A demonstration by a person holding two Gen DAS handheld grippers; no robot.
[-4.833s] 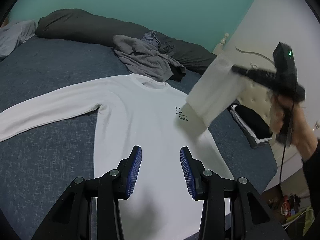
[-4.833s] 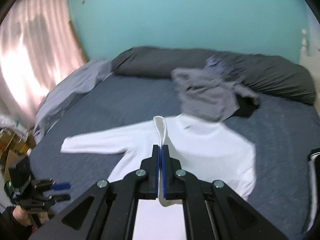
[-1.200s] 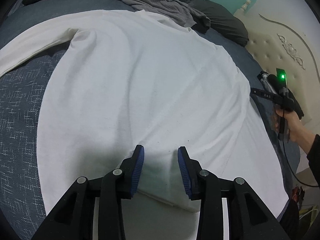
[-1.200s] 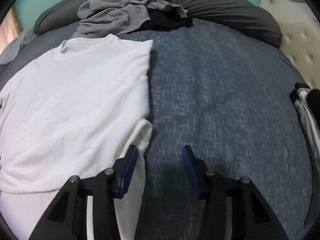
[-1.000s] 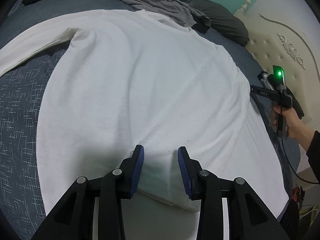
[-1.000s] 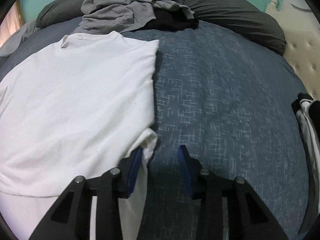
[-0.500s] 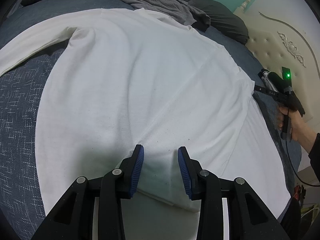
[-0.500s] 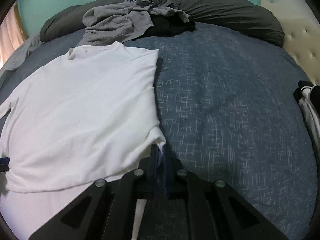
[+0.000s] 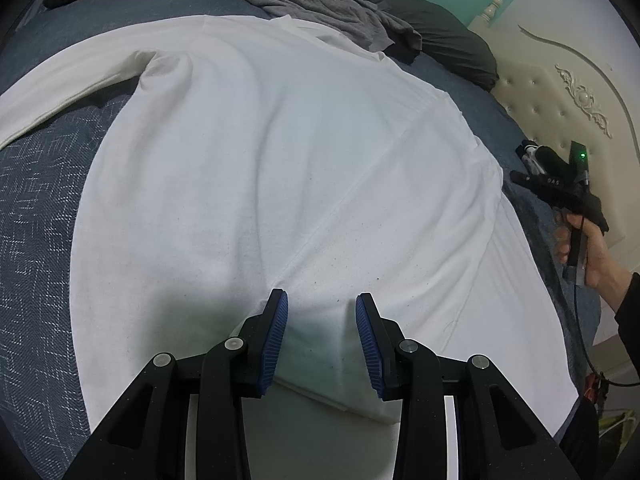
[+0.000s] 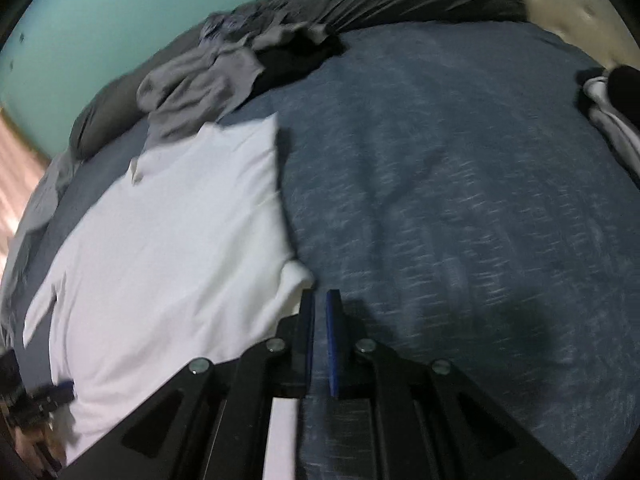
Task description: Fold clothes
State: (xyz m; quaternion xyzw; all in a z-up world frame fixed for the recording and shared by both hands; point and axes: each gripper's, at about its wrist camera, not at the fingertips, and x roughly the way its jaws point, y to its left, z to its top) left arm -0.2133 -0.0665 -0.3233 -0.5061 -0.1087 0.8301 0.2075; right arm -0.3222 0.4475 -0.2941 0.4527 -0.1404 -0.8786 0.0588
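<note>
A white long-sleeved shirt (image 9: 280, 168) lies flat on the blue bedspread (image 9: 36, 208), its right sleeve folded across the body. My left gripper (image 9: 322, 304) is open, its blue pads (image 9: 276, 332) straddling the sleeve cuff near the hem. In the right wrist view the shirt (image 10: 172, 248) lies to the left. My right gripper (image 10: 320, 300) is shut, empty, beside the shirt's folded right edge and over the bedspread (image 10: 460, 200). It also shows in the left wrist view (image 9: 520, 178), held clear of the shirt.
A heap of grey clothes (image 9: 320, 0) and a dark pillow (image 9: 452, 44) lie at the head of the bed. A cream padded headboard (image 9: 560, 92) stands at right. A folded stack of dark and white clothes (image 10: 612, 108) sits at the bed's right edge.
My right gripper closed on the shirt's folded edge, then came off it and tilted, still shut. My left gripper stayed open over the cuff.
</note>
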